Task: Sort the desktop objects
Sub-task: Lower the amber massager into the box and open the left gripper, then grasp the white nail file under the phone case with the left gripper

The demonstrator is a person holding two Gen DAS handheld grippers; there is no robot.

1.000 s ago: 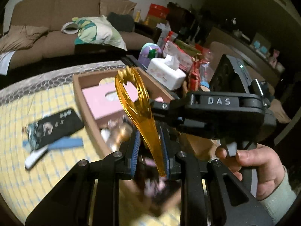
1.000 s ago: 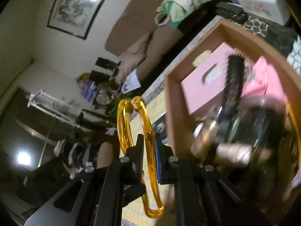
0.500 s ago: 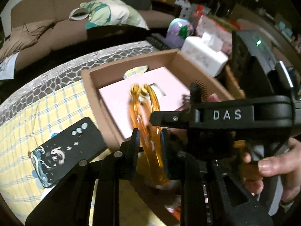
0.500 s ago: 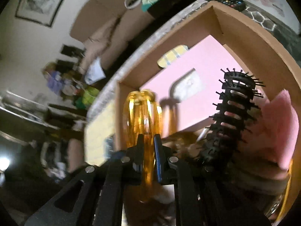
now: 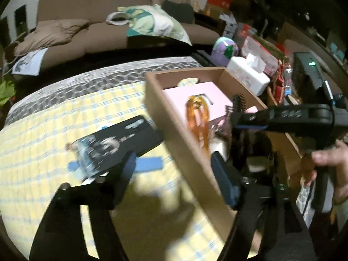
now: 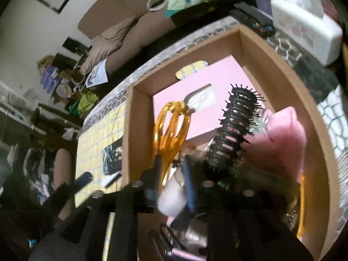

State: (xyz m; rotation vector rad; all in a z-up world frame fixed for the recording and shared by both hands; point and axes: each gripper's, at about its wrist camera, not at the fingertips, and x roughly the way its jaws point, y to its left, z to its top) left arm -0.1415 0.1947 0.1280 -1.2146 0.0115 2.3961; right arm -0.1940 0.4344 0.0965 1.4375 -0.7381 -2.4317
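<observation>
An orange translucent hair clip [image 5: 196, 119] lies inside the cardboard box [image 5: 171, 128], leaning on a pink box [image 5: 195, 95]. It also shows in the right wrist view [image 6: 170, 126]. My left gripper [image 5: 174, 169] is open, its fingers spread across the box's left wall. My right gripper [image 6: 174, 174] is open over the box, the clip's lower end between its fingers. A black hairbrush [image 6: 235, 126] stands beside the clip.
A dark phone case [image 5: 113, 143] and a blue strip [image 5: 150, 163] lie on the yellow checked cloth [image 5: 43, 130] left of the box. A white tissue box [image 5: 250, 74] and clutter stand behind. Pink cloth [image 6: 282, 141] fills the box's right side.
Both grippers were shut on the orange clip and carried it over the box. Now both have opened and the clip rests inside the box.
</observation>
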